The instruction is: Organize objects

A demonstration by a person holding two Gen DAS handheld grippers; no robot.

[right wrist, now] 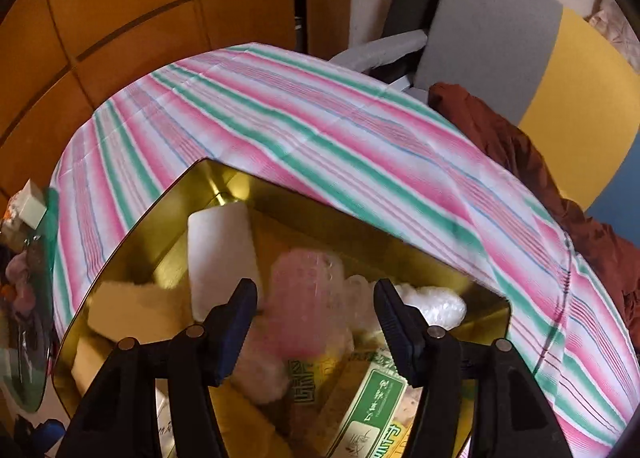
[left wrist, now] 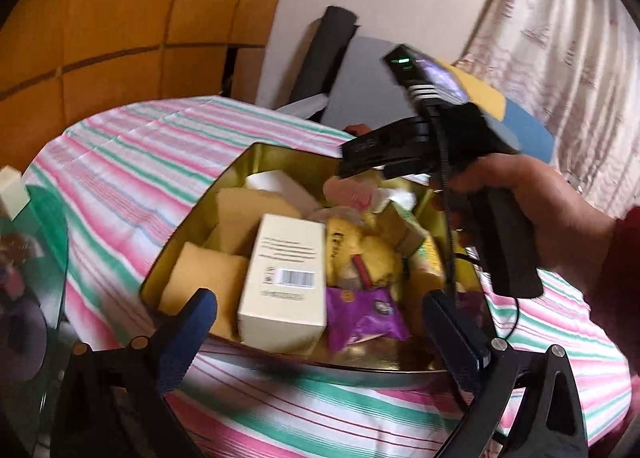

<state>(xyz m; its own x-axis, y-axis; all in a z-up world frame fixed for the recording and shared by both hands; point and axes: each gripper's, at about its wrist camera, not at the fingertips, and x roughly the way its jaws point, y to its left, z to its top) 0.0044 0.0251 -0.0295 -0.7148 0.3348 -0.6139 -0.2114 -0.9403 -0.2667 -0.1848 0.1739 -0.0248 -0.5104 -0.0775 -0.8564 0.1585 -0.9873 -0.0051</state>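
Note:
A gold tin (left wrist: 280, 156) full of items stands on the striped tablecloth (left wrist: 132, 162). It holds a cream box with a barcode (left wrist: 286, 278), yellow sponges (left wrist: 204, 278), a purple packet (left wrist: 364, 314) and yellow packets (left wrist: 372, 254). My left gripper (left wrist: 320, 322) is open just above the tin's near edge. In the right wrist view my right gripper (right wrist: 316, 306) is open over the tin (right wrist: 152, 226), above a pink plastic-wrapped item (right wrist: 304, 298). A white block (right wrist: 220, 254), a green-labelled box (right wrist: 372, 398) and a yellow sponge (right wrist: 136, 310) lie around it. The right gripper's body (left wrist: 432, 138) shows in the left wrist view.
A glass side table (left wrist: 32, 258) with clutter stands at the left. A grey, yellow and blue chair (right wrist: 520, 50) and a dark red cloth (right wrist: 520, 154) are behind the table. Orange wall panels (left wrist: 100, 18) rise at the back.

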